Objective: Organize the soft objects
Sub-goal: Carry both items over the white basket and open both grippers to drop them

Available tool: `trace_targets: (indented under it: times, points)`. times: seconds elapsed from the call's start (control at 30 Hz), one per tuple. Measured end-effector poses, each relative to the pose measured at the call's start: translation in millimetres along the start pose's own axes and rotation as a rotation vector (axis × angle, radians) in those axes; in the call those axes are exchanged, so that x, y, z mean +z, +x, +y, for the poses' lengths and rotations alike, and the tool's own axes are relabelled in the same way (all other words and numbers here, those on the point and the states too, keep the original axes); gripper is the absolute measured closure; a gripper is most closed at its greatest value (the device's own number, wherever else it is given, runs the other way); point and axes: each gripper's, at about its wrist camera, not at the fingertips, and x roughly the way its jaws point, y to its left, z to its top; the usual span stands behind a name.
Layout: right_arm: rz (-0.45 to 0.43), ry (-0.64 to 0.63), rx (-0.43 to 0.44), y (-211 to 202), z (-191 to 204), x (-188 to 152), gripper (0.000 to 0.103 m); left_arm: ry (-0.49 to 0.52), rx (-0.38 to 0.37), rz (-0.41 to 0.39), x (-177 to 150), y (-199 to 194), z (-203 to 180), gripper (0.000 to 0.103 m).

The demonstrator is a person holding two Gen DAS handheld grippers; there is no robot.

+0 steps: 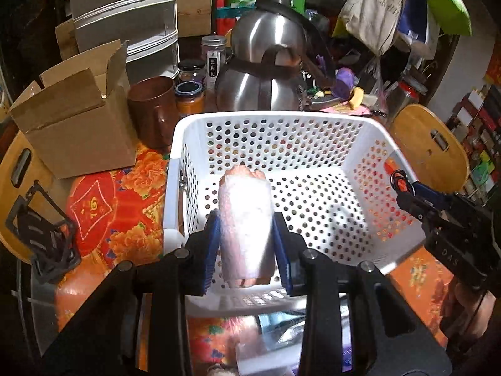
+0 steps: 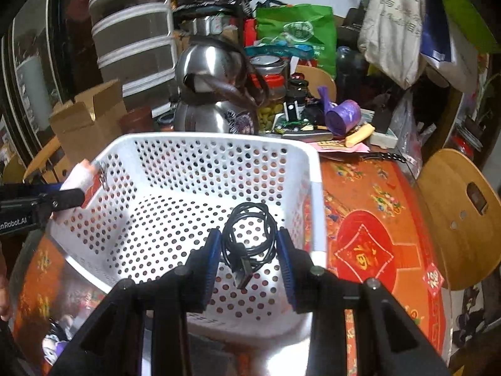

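Note:
A white perforated basket (image 1: pixel 269 119) (image 2: pixel 200 139) stands on the red flowered tablecloth. My left gripper (image 1: pixel 247 238) is shut on a rolled pink and white towel (image 1: pixel 245 219), held over the basket's near left part. My right gripper (image 2: pixel 249 247) is shut on a coiled black cable (image 2: pixel 249 238) with its plug hanging down, over the basket's near right part. In the left wrist view the right gripper (image 1: pixel 404 185) comes in from the right above the rim with the cable coil. The right wrist view shows the towel's end (image 2: pixel 80 174) at the basket's left rim.
Behind the basket stand a steel kettle (image 1: pixel 263 75), a copper cup (image 1: pixel 153 109), jars and an open cardboard box (image 1: pixel 75 122). A purple roll (image 2: pixel 343 117) and clutter lie at back right. Wooden chair backs (image 2: pixel 460 216) flank the table.

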Motion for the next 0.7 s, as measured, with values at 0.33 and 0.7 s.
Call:
trace_targets:
  times: [0.33,0.7]
  points:
    - [-0.035,0.005,0.020,2,2,-4,0.036,-0.020,-0.007,-0.007,-1,20,7,0.027]
    - [-0.097,0.019,0.050,-42,5,-22,0.031,-0.011,0.007,-0.098,-20,-18,7,0.021]
